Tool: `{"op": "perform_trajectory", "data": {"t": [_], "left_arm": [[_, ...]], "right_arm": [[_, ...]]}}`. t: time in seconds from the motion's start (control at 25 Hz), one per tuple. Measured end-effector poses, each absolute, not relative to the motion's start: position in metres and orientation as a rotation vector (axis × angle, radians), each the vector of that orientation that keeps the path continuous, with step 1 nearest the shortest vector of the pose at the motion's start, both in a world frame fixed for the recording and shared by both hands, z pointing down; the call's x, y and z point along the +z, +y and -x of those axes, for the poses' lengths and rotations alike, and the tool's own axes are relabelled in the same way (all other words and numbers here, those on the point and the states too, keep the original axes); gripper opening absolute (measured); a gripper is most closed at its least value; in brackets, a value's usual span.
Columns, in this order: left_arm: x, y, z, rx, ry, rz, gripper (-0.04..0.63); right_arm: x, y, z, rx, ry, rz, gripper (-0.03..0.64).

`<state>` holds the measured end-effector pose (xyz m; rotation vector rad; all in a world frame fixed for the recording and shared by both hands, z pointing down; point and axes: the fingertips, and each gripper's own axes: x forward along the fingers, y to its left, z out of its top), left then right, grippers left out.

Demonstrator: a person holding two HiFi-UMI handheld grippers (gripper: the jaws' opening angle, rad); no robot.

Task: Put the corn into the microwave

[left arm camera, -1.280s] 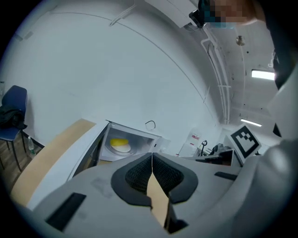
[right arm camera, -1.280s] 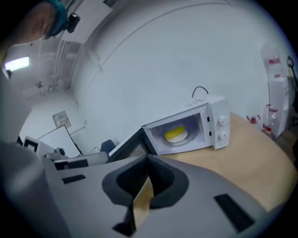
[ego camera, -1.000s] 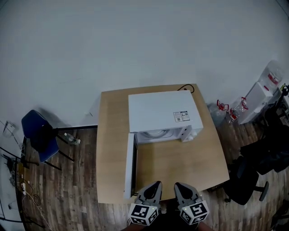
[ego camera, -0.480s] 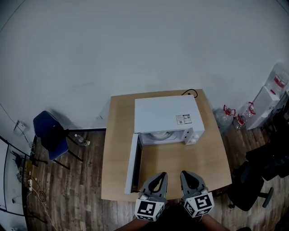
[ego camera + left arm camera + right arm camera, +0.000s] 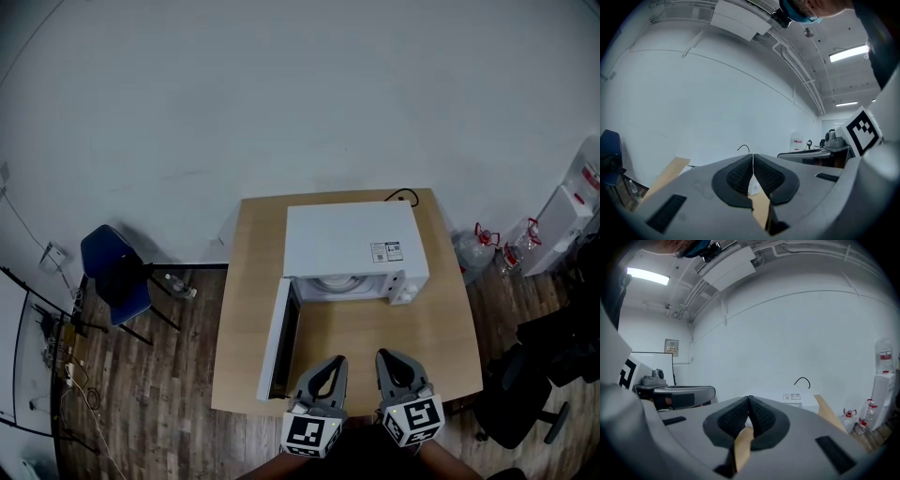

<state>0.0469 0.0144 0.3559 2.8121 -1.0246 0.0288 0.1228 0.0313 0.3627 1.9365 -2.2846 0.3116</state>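
Note:
A white microwave (image 5: 352,246) stands at the back of the wooden table (image 5: 246,347), its door (image 5: 274,339) swung open to the left toward me. A pale turntable shows inside the cavity (image 5: 339,282). No corn is visible in any view. My left gripper (image 5: 328,365) and right gripper (image 5: 386,359) hover side by side over the table's front edge, both shut with nothing between the pads. In the left gripper view the left gripper (image 5: 753,157) points level toward the microwave; in the right gripper view the right gripper (image 5: 749,399) points at the microwave (image 5: 794,398).
A blue chair (image 5: 114,278) stands on the wood floor left of the table with a bottle (image 5: 178,287) beside it. Water jugs (image 5: 475,249) and a white dispenser (image 5: 561,227) stand to the right, and a dark office chair (image 5: 525,403) is near the table's right front corner. A black cable (image 5: 403,196) hangs behind the microwave.
Both grippers have risen slightly at the table's front edge. The head view has shifted, so table and microwave sit further right and lower in the picture. Both jaws stayed shut.

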Motion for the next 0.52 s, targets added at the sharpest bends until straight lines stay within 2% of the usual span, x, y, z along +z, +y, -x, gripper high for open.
{"op": "perform_trajectory", "data": {"t": [0.52], "left_arm": [[0.349,0.017,-0.067,-0.016,-1.079,-2.801,0.015]], "right_arm": [[0.355,0.037,-0.137,0.258,-2.328,-1.868,0.06]]}}
